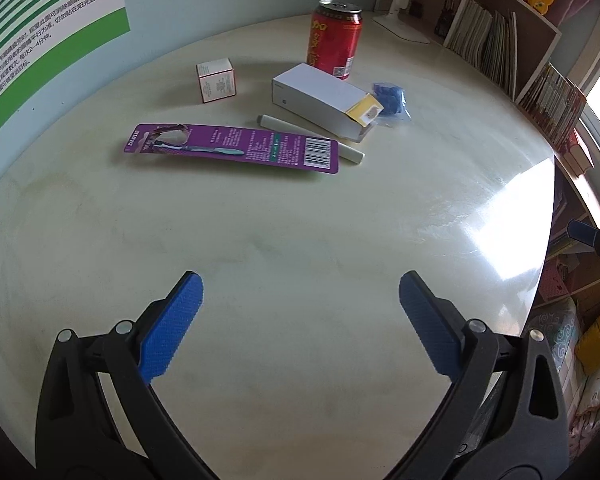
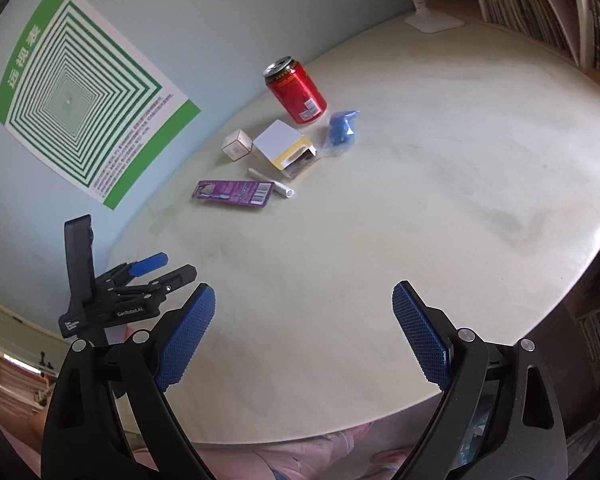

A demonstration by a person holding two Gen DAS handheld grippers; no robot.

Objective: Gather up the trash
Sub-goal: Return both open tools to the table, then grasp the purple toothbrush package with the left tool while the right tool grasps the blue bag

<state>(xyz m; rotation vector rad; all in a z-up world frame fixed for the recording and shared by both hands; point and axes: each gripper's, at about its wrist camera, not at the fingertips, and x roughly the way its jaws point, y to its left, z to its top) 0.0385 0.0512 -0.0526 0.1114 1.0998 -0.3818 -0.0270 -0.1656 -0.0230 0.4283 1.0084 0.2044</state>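
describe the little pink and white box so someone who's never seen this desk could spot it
On the pale desk, find the upright red can near the wall. The small pink-and-white box stands apart, wall-side of the long white box. It alone is cube-shaped, with pink edges.

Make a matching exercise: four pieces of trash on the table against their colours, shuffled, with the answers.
Things:
1. can
2. toothbrush pack
3. crumpled bag
4. long open box

Colours:
A. blue
B. white
C. red
D. purple

Pairs: 1-C, 2-D, 3-A, 4-B
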